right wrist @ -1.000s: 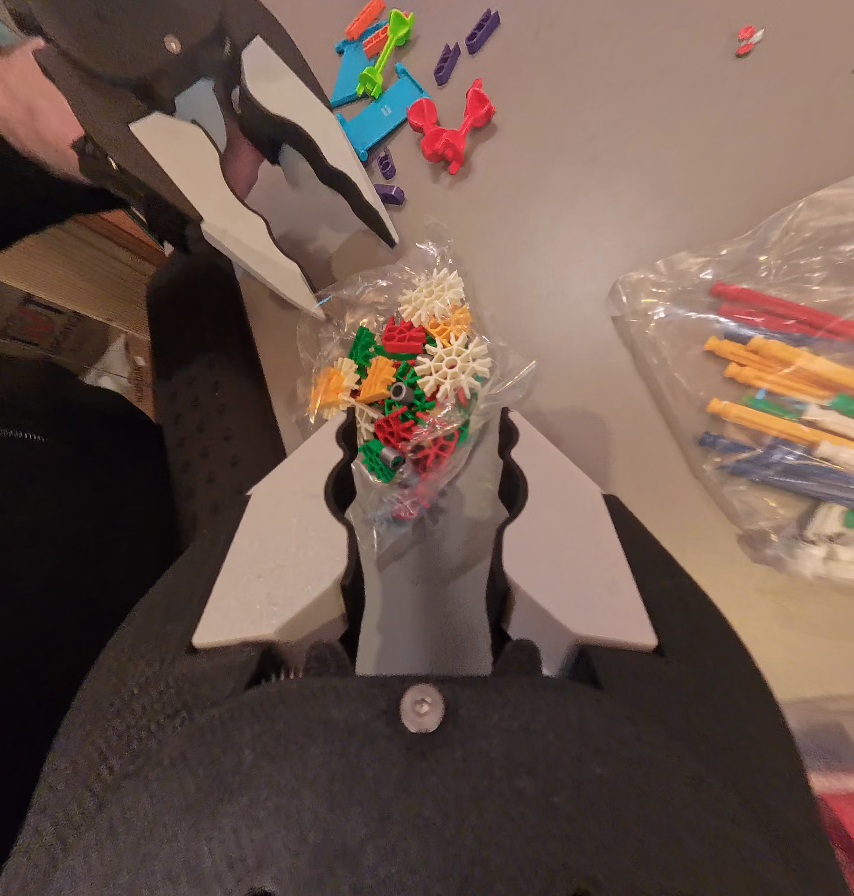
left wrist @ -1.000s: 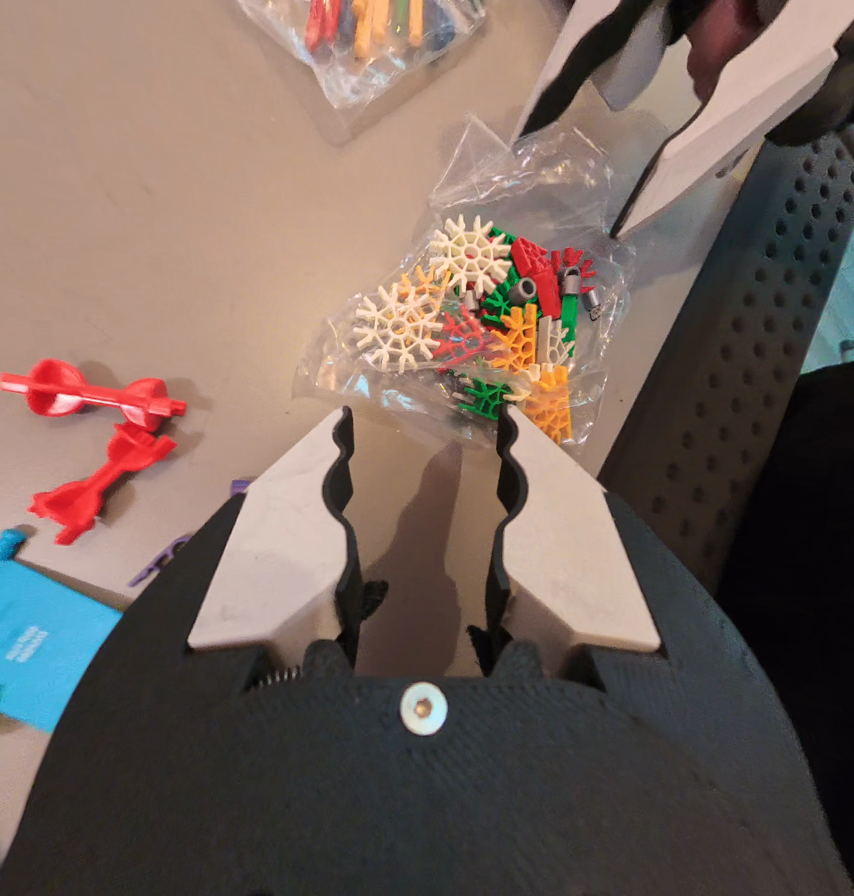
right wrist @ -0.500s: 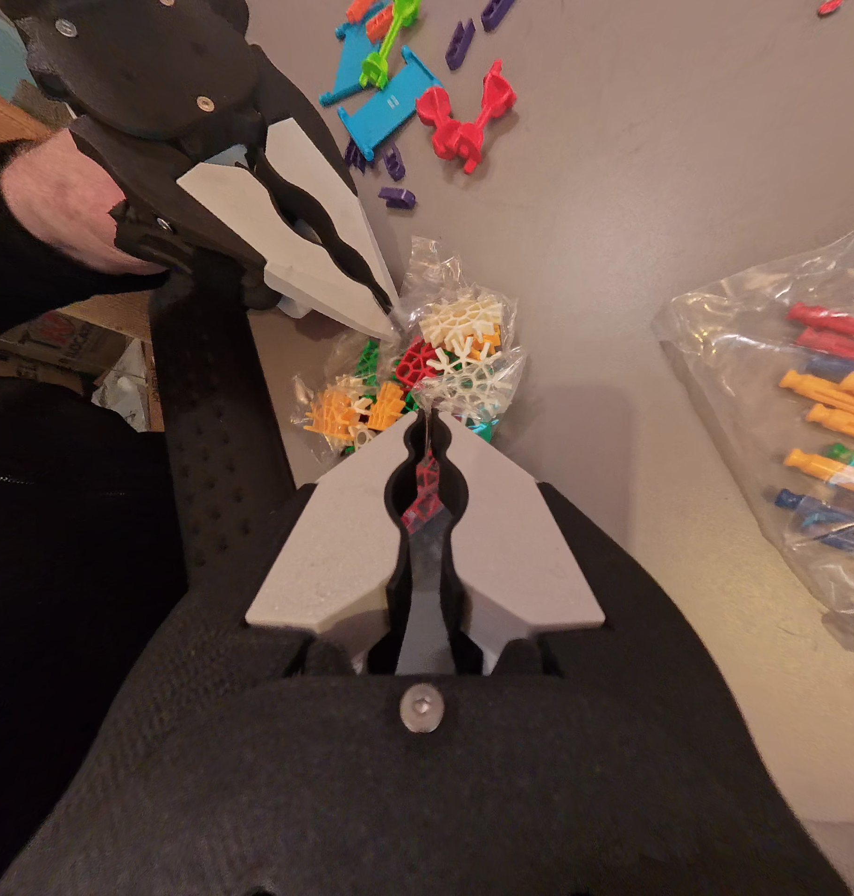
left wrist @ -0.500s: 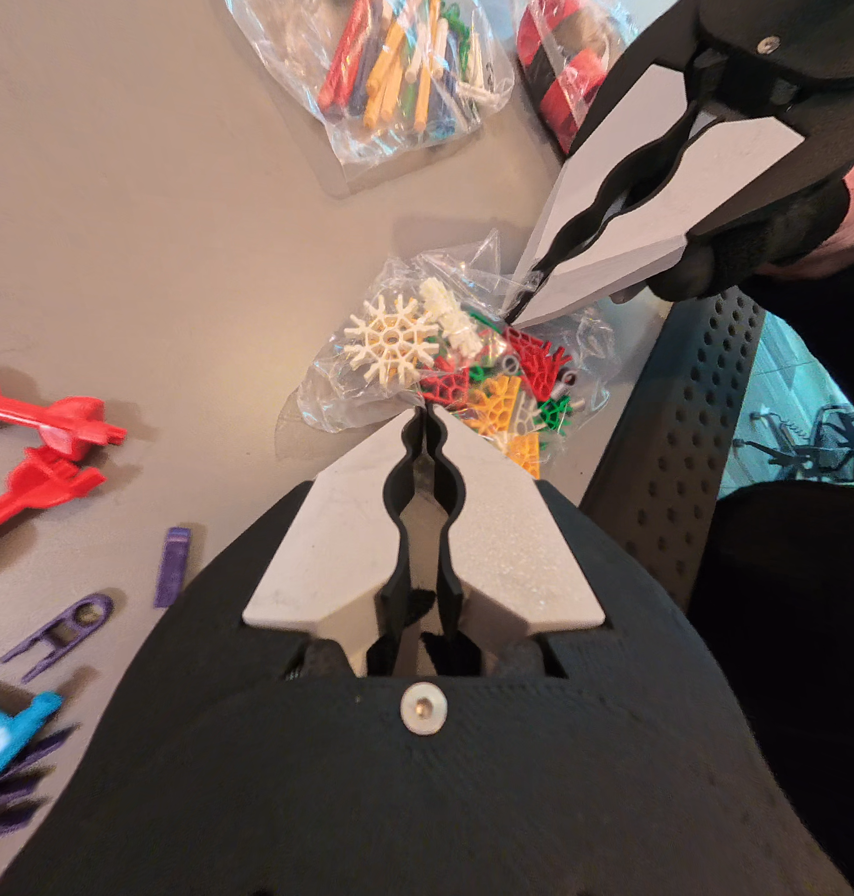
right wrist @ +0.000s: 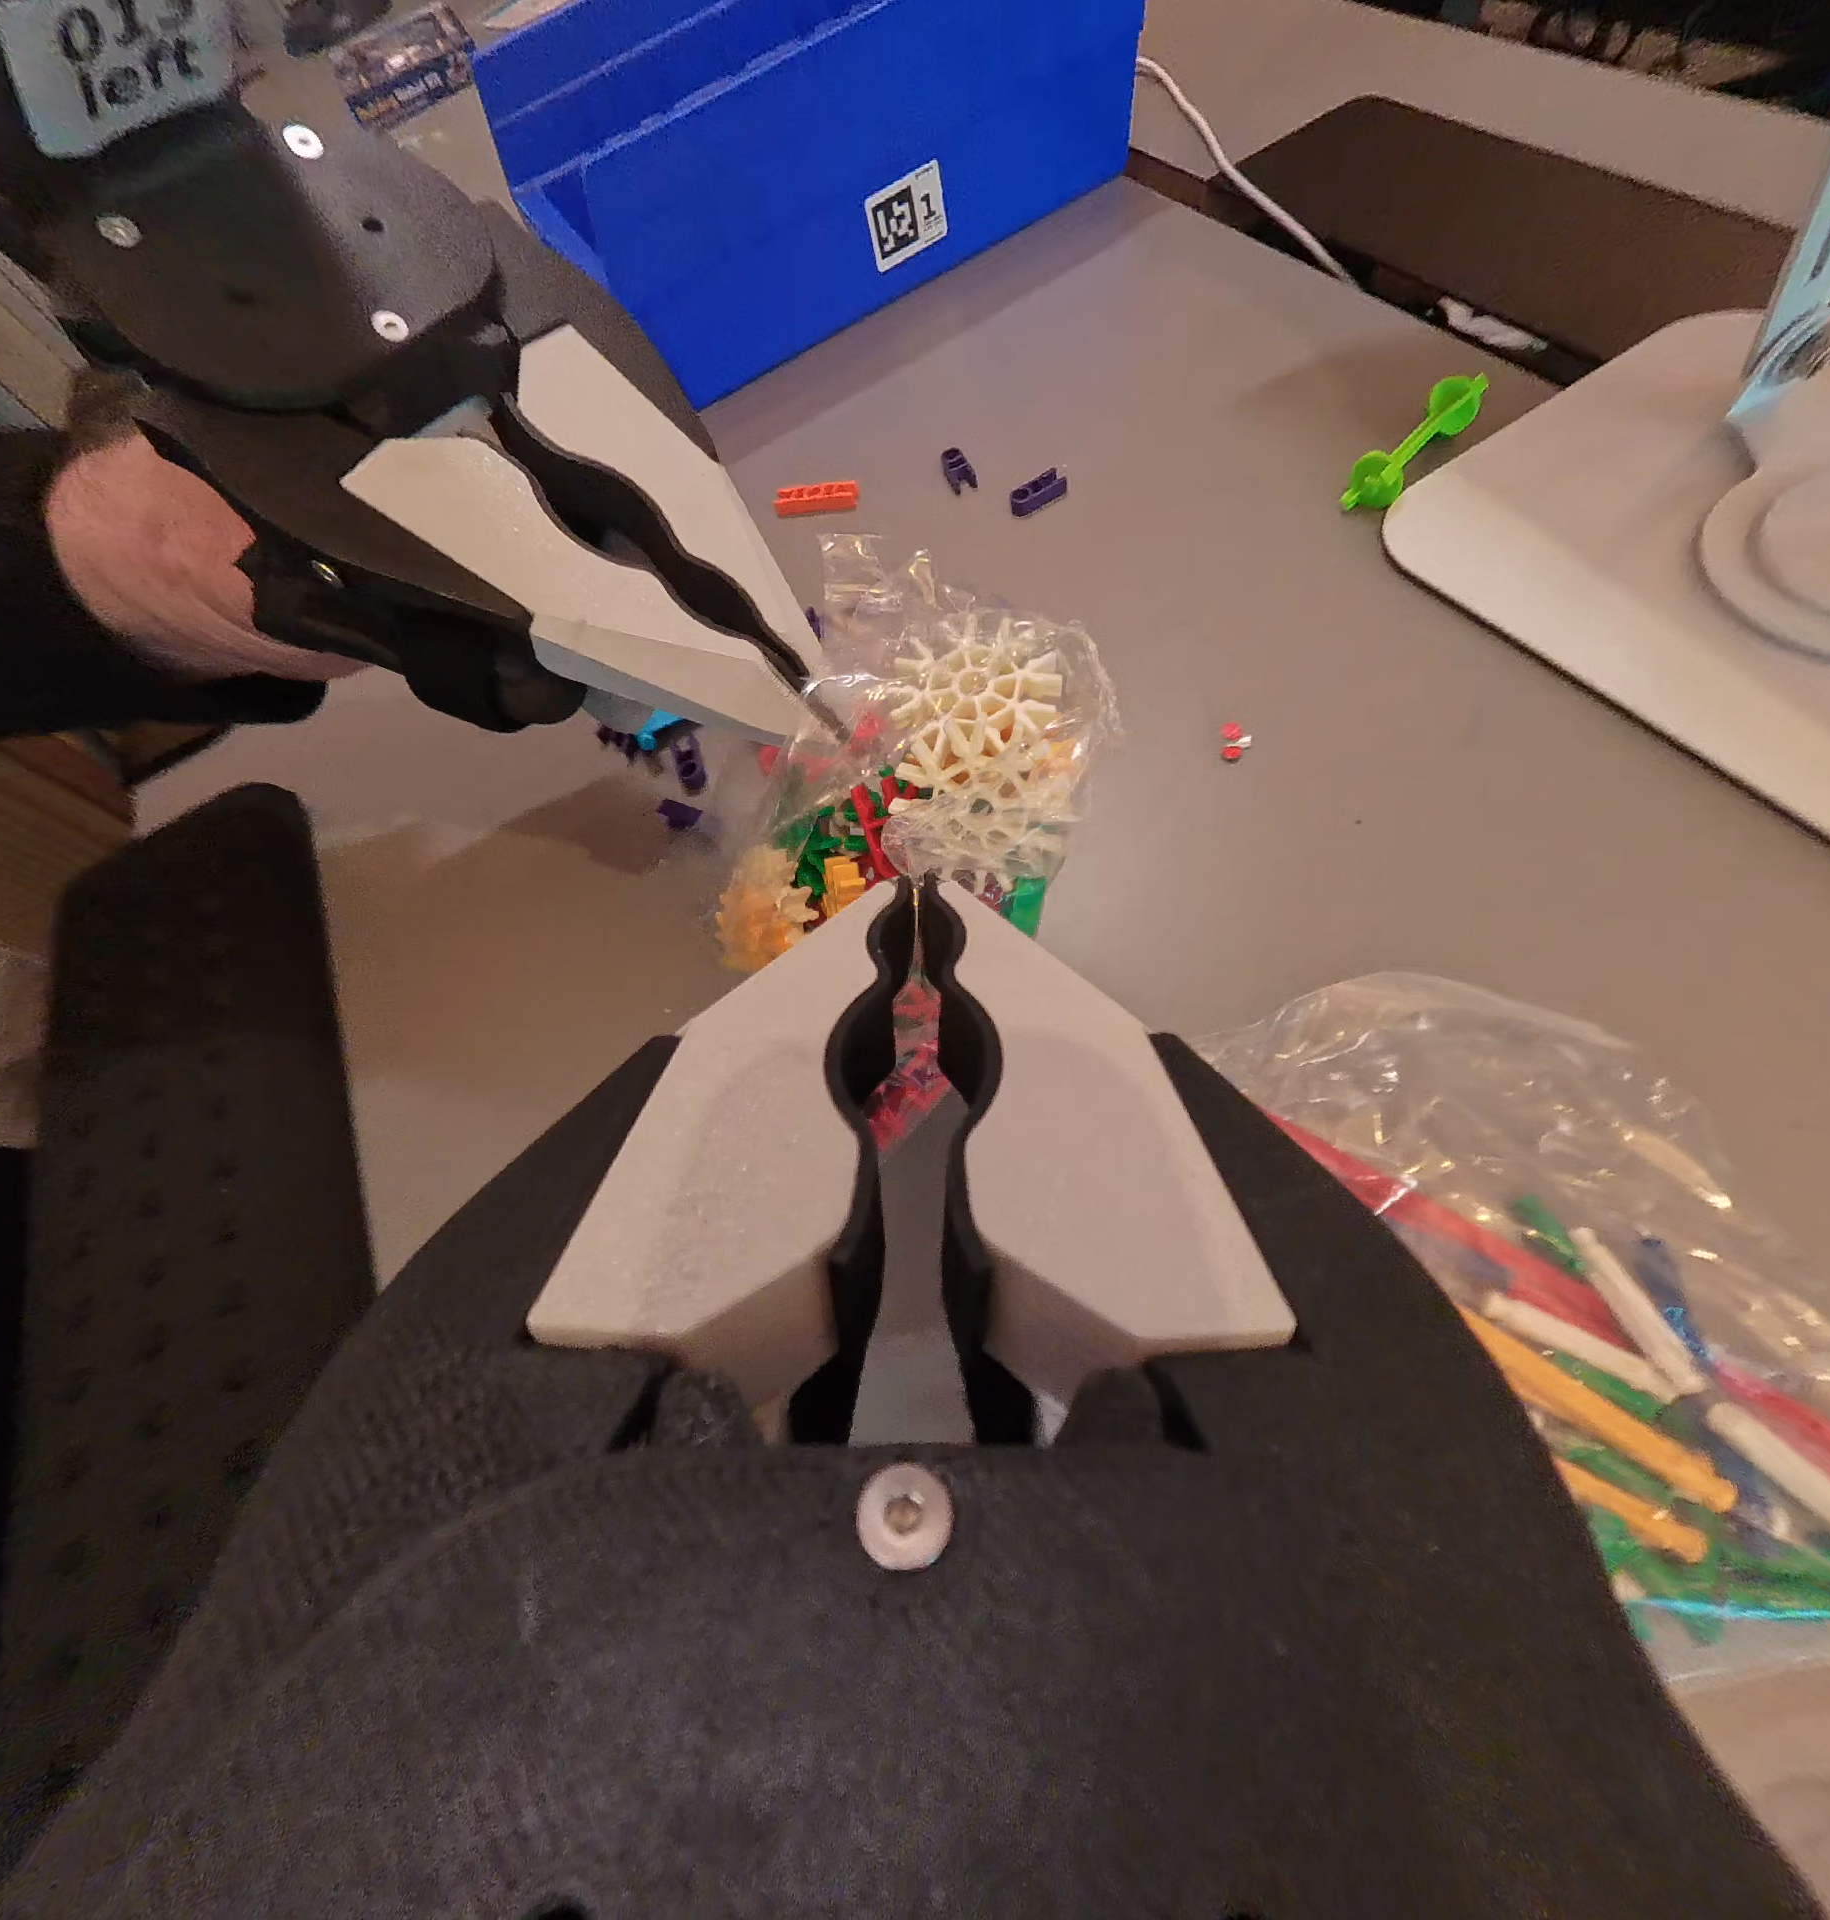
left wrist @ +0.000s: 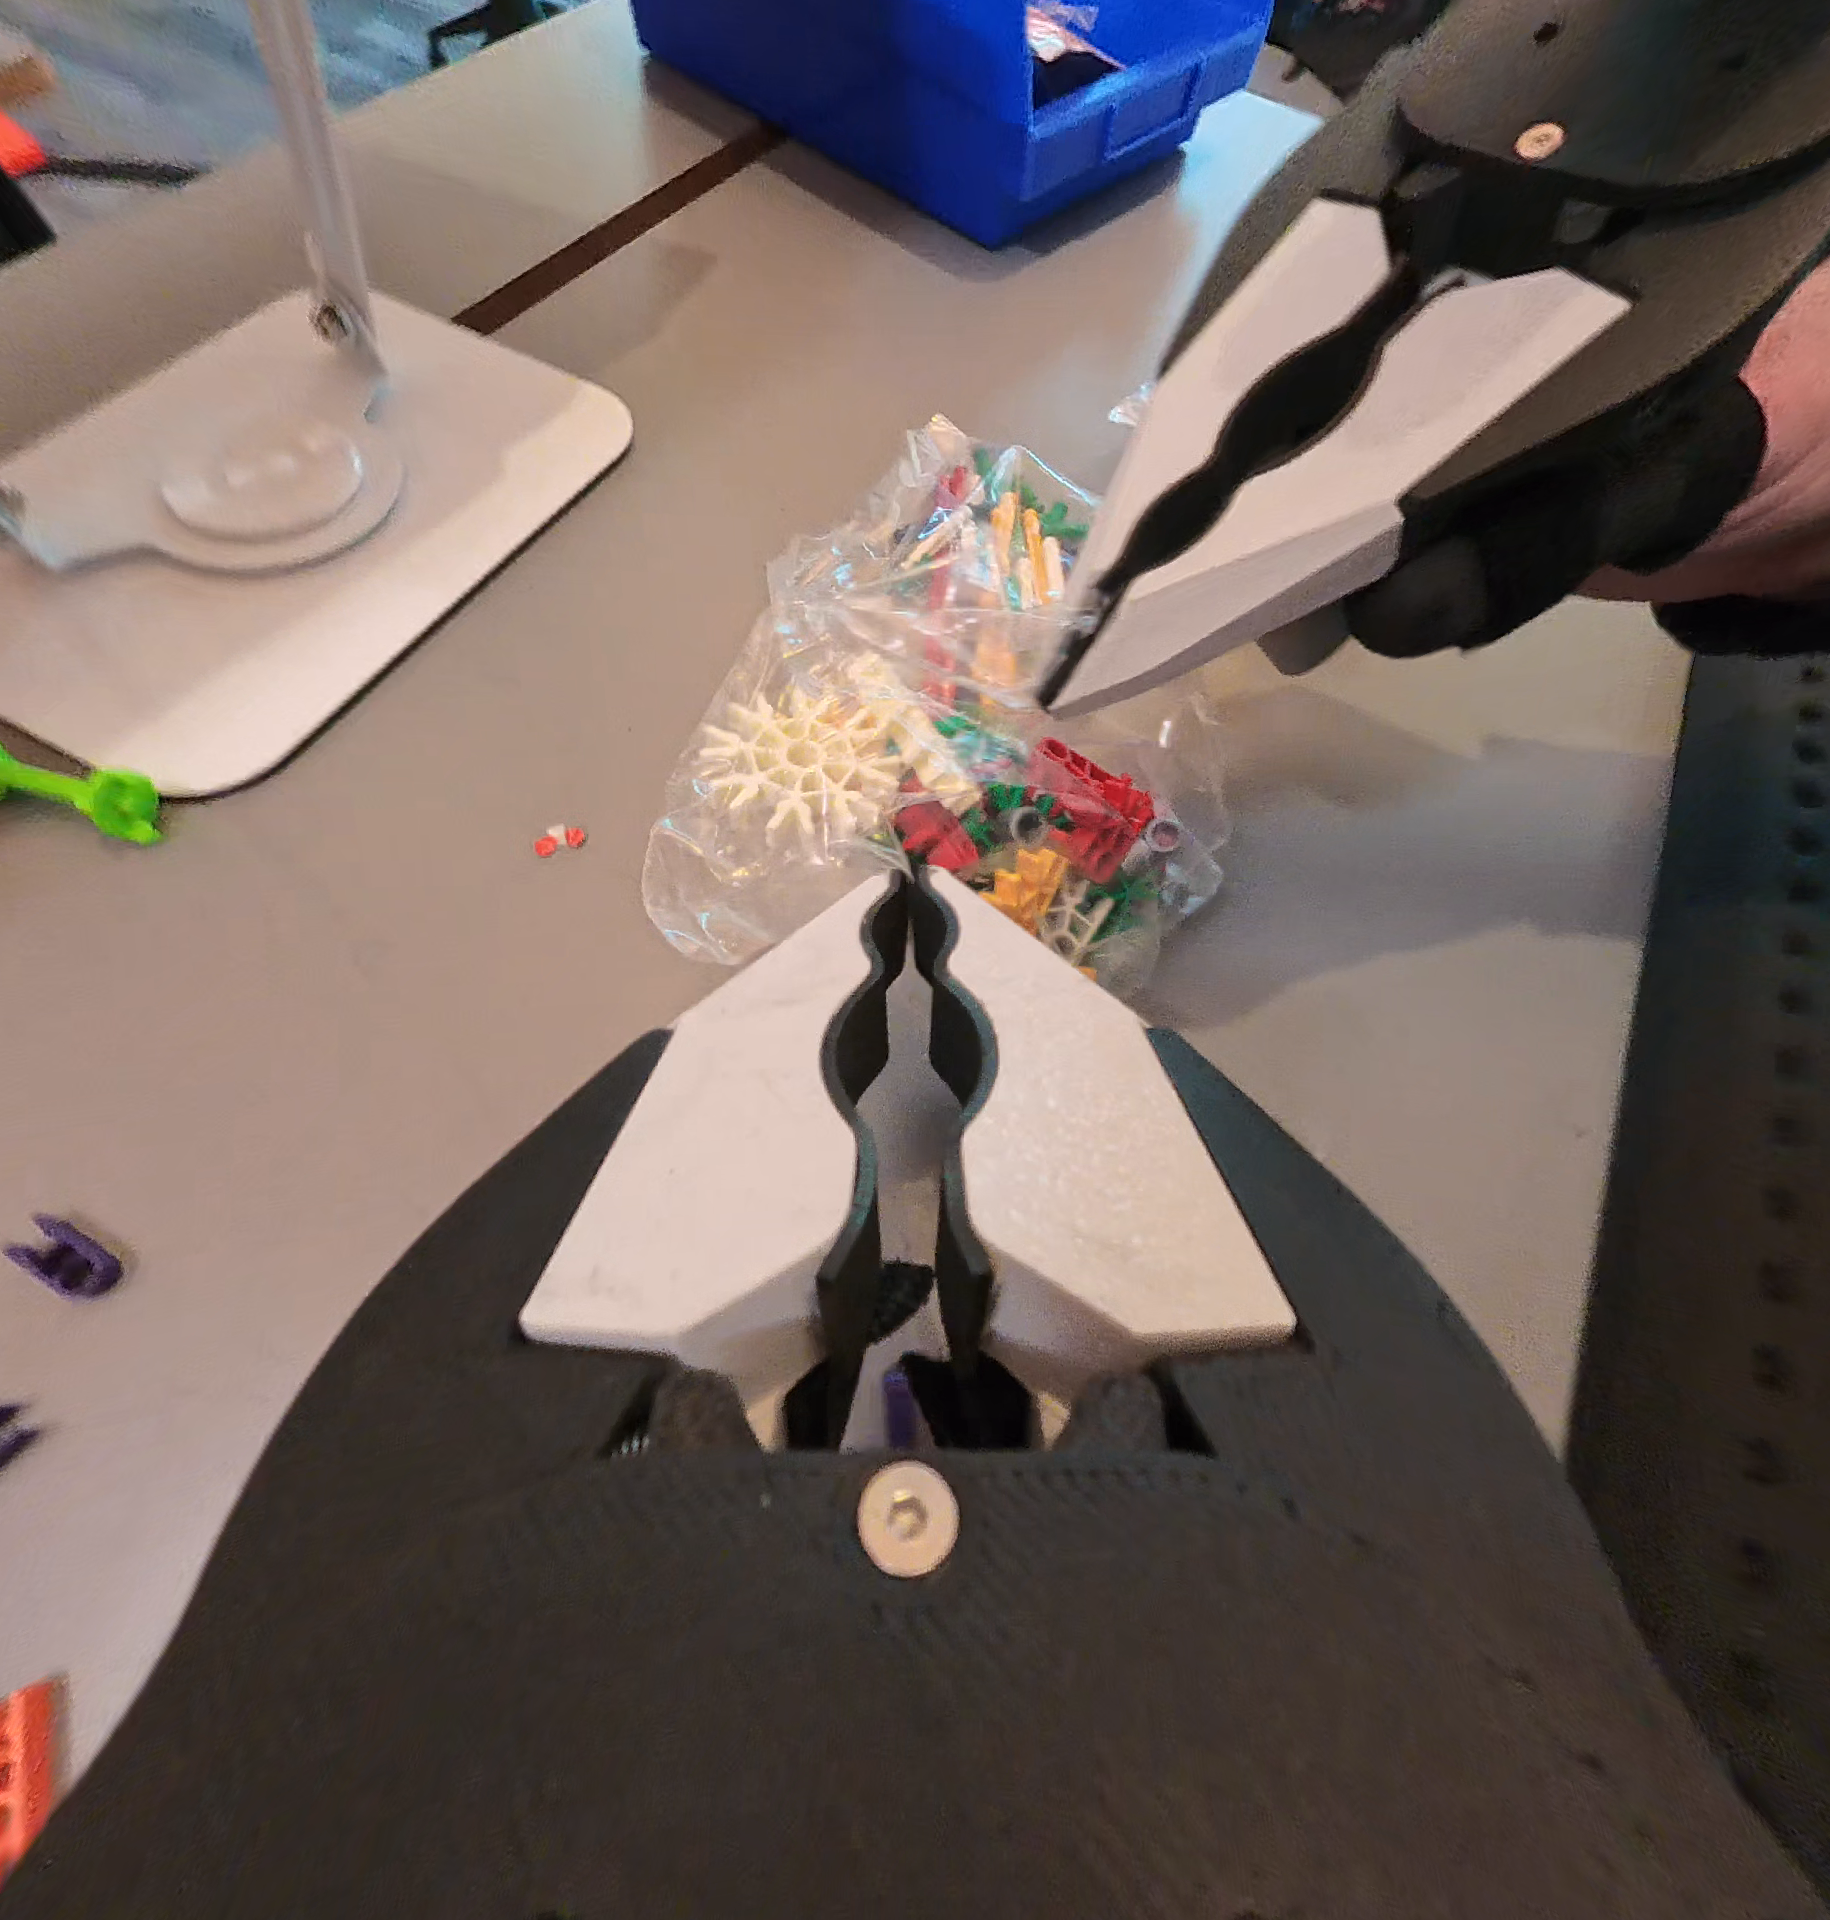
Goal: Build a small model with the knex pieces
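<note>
A small clear plastic bag (left wrist: 786, 862) of white, red, green and yellow connector pieces hangs between both grippers, lifted off the grey table. My left gripper (left wrist: 911, 878) is shut on the bag's near edge. My right gripper (right wrist: 919, 883) is shut on the bag's (right wrist: 994, 727) opposite edge. In the left wrist view the right gripper (left wrist: 1072, 665) pinches the bag's far side. In the right wrist view the left gripper (right wrist: 817, 717) pinches it from the upper left.
A blue bin (right wrist: 786, 177) stands at the back. A white stand base (left wrist: 236, 540) lies to the left. A second bag of coloured rods (right wrist: 1617, 1371) lies at the right. A green piece (left wrist: 59, 795) and purple pieces (left wrist: 64, 1257) are scattered. A black perforated chair arm (right wrist: 194, 1039) borders the table. Left tips to right tips: about 5 centimeters.
Both grippers have closed on the bag and raised it off the table. The views have tilted up, so the blue bin and stand base now show.
</note>
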Demonstrator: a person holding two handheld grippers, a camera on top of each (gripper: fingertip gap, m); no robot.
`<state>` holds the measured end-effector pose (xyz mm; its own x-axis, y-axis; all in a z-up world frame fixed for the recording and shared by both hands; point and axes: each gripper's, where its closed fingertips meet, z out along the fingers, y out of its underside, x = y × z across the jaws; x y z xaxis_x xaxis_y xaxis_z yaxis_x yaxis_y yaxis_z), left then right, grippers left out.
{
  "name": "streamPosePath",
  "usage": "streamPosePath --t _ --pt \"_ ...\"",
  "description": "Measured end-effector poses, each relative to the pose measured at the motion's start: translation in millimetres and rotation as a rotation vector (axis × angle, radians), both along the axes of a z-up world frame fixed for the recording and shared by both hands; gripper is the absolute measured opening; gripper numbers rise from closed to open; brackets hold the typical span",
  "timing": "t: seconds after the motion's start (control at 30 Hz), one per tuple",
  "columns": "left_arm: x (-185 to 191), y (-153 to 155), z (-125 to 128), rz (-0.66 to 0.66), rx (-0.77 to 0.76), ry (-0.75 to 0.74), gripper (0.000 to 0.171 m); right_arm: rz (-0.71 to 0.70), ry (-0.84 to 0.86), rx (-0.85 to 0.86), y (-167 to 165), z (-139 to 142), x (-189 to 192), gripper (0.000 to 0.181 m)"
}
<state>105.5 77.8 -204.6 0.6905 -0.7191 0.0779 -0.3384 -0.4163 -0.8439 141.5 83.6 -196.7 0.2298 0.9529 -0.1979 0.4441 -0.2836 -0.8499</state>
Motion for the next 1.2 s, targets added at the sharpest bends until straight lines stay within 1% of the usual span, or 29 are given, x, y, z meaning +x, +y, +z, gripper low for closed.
streamPosePath --t 0.07,0.1,0.23,0.37,0.43,0.47,0.5,0.53,0.6,0.67,0.77,0.87,0.93,1.07,1.17,1.2 --pt "0.8 -0.8 -7.1 -0.035 0.056 0.062 0.000 0.002 0.002 0.048 0.7 -5.2 -1.5 0.000" --pt "0.8 -3.9 -13.4 -0.051 0.060 0.088 0.000 0.014 -0.010 0.058 -1.5 -10.1 -1.2 0.000" --pt "3.1 -18.8 -20.9 -0.101 0.109 0.106 0.000 0.052 -0.026 0.102 -10.4 -23.3 4.1 0.000" --pt "-0.3 -26.6 -32.3 -0.139 0.121 0.180 0.000 0.079 -0.029 0.102 -17.1 -30.6 5.2 0.000" --pt "-2.5 -27.5 -35.2 -0.150 0.124 0.214 0.000 0.095 -0.035 0.123 -17.4 -30.0 3.7 0.000" --pt "-6.2 -25.2 -35.7 -0.134 0.117 0.223 0.007 0.101 -0.030 0.133 -17.2 -27.9 2.2 0.000" --pt "-9.5 -23.2 -34.9 -0.121 0.105 0.215 0.019 0.099 -0.029 0.148 -15.3 -25.4 1.0 0.000" --pt "-13.3 -21.2 -33.2 -0.102 0.088 0.197 0.027 0.104 -0.029 0.167 -14.3 -23.0 -0.3 0.000" --pt "-19.7 -18.9 -28.8 -0.074 0.049 0.147 0.037 0.122 -0.034 0.220 -13.8 -18.2 -2.6 0.000" --pt "-24.7 -17.2 -27.5 -0.061 0.002 0.119 0.055 0.145 -0.028 0.276 -15.4 -12.4 -5.0 0.000" --pt "-25.3 -17.9 -24.7 -0.089 -0.044 0.099 0.059 0.172 -0.039 0.309 -18.1 -11.2 -7.2 0.000" --pt "-24.4 -18.9 -25.5 -0.130 -0.077 0.131 0.058 0.185 -0.036 0.317 -19.2 -10.6 -6.6 0.000" --pt "-24.9 -18.5 -24.6 -0.156 -0.073 0.160 0.054 0.190 -0.025 0.308 -20.1 -9.8 -5.0 0.000" --pt "-27.6 -20.7 -33.2 -0.214 -0.157 0.198 0.054 0.195 -0.009 0.286 -21.3 -12.5 -0.7 0.000" --pt "-24.8 -18.0 -33.6 -0.253 -0.193 0.204 0.052 0.196 -0.004 0.270 -22.6 -15.0 1.9 0.000" --pt "-24.4 -13.3 -32.7 -0.255 -0.179 0.218 0.052 0.197 0.001 0.268 -23.5 -15.0 2.4 0.000"
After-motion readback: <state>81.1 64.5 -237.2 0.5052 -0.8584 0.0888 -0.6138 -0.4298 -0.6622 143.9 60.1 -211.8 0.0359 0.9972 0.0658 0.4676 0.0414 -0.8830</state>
